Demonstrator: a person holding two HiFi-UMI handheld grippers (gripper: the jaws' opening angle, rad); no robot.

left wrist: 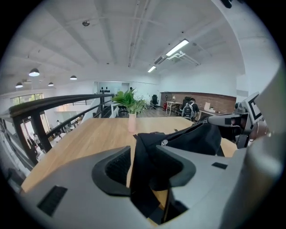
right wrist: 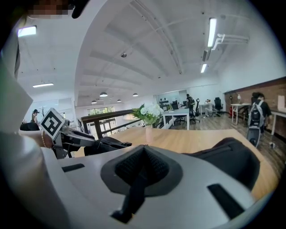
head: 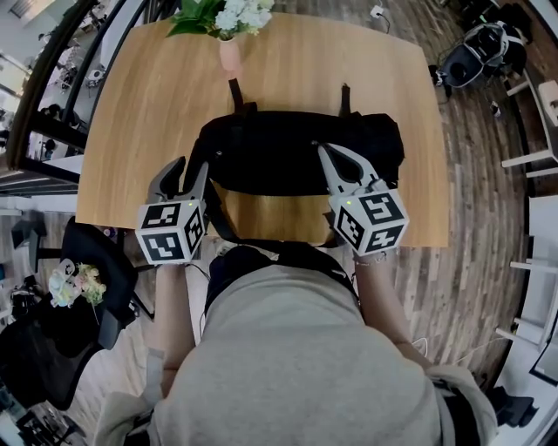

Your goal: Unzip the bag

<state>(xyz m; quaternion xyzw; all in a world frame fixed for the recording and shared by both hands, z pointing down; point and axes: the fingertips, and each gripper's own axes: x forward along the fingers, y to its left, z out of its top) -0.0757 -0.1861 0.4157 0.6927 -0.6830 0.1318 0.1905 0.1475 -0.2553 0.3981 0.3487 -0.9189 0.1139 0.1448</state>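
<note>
The bag (head: pixel 296 152) is lying across mid-frame on the table (head: pixel 139 113), long axis running left to right, contents hidden. At lower left, the left gripper (head: pixel 192 167) is standing open, bag fabric loose between its jaws. At top centre, a vase (head: pixel 230 54) is holding flowers (head: pixel 228 13). Right of centre, the right gripper (head: pixel 326 153) is pinching a thin black strip (right wrist: pixel 132 197), probably the zip pull, so it is working nearer.

Head view looks steeply down on the bag (head: pixel 296 152); both others skim it closely.
</note>
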